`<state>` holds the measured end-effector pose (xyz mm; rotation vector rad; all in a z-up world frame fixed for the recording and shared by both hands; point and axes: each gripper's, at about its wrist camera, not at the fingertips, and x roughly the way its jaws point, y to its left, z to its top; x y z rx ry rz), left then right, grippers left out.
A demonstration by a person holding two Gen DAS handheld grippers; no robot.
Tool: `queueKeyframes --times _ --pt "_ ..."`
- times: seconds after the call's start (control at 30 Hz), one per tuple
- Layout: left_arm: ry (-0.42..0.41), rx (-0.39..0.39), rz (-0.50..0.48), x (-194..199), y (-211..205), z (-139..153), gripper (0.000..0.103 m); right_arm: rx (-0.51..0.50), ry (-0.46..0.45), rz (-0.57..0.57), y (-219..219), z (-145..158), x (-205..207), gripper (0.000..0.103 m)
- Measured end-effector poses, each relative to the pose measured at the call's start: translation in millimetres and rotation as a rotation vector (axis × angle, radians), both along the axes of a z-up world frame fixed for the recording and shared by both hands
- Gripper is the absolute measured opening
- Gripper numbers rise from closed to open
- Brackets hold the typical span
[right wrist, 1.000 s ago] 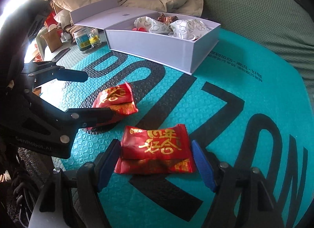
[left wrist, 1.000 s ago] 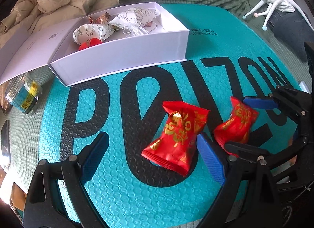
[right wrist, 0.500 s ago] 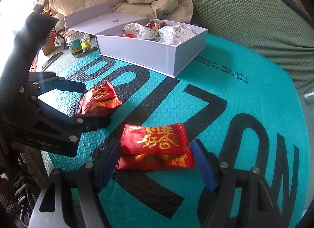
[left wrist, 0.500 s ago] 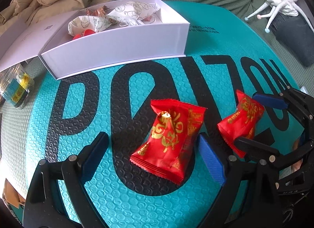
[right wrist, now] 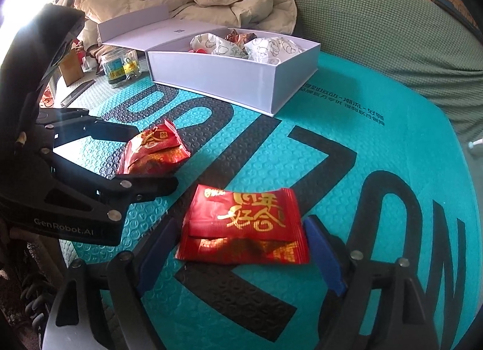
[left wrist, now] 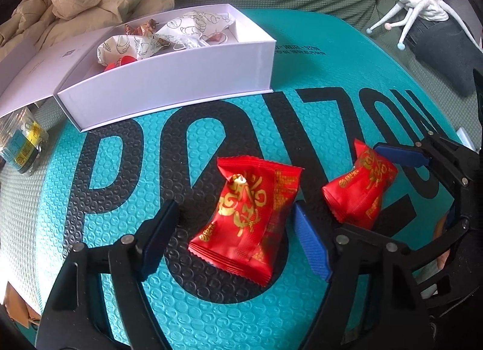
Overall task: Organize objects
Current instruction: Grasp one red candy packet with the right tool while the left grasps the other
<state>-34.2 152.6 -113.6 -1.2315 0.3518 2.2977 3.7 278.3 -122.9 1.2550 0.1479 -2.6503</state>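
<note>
Two packets [left wrist: 247, 220] [left wrist: 359, 190] lie side by side on the mat [left wrist: 302, 84], box [left wrist: 169, 78] behind them.

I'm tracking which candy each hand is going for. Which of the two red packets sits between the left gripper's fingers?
The puffier red packet, nearer the white box; the flatter red packet lies between the right gripper's fingers.

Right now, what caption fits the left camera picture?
Left tool closing around a red candy packet near the white box.
</note>
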Motion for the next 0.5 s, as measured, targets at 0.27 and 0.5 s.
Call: queueKeyframes --times 0.27,0.5 --pt "0.011 0.000 0.003 1.9 4.2 2.6 0.046 0.006 0.004 0.006 1.8 0.7 0.0 0.077" --pt "0.003 -0.007 0.006 4.8 6.7 4.7 0.038 -0.001 0.012 0.016 3.2 3.5 1.2 0.057"
